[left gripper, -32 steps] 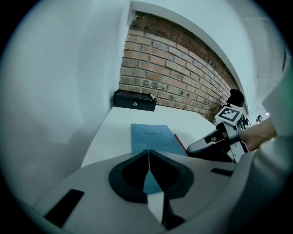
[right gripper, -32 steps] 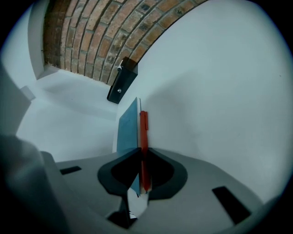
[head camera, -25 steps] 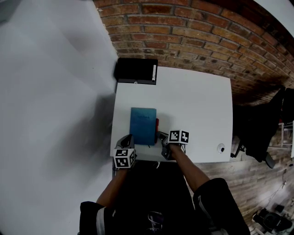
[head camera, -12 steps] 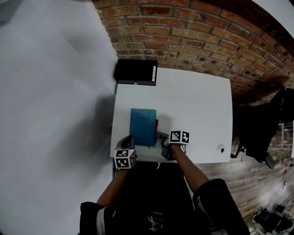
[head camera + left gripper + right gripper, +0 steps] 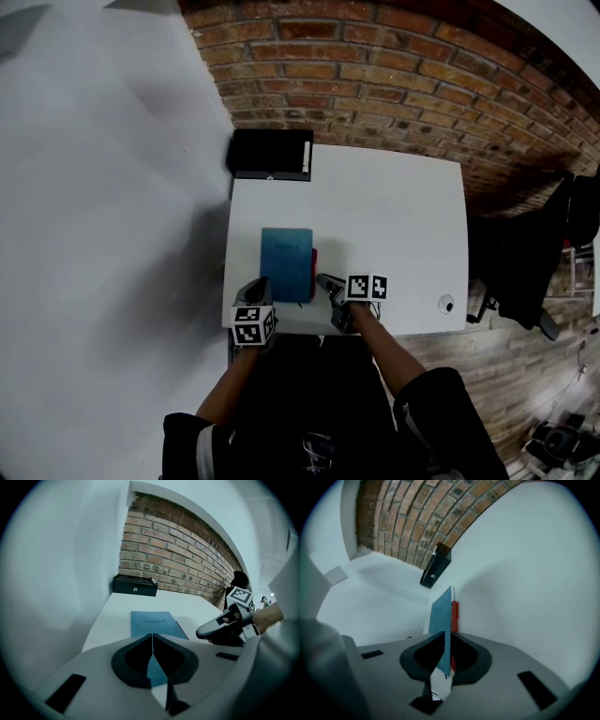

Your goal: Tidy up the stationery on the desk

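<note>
A blue notebook (image 5: 287, 262) lies near the front left of the white desk (image 5: 394, 225), with a red item (image 5: 314, 261) showing along its right edge. My right gripper (image 5: 325, 281) is at the notebook's near right corner. In the right gripper view the notebook (image 5: 442, 616) runs edge-on between the jaws, which are shut on it, with the red item (image 5: 454, 613) beside it. My left gripper (image 5: 262, 285) rests at the desk's front edge by the notebook's near left corner. Its jaws (image 5: 152, 637) are shut and empty, with the notebook (image 5: 152, 623) just ahead.
A black box (image 5: 270, 153) sits at the desk's far left corner with a white pen (image 5: 307, 155) at its right end. A small round object (image 5: 445, 304) lies near the front right corner. A brick wall (image 5: 394, 84) stands behind the desk and dark furniture (image 5: 525, 262) to its right.
The head view has shifted a little. The grippers and the notebook keep their places on the desk.
</note>
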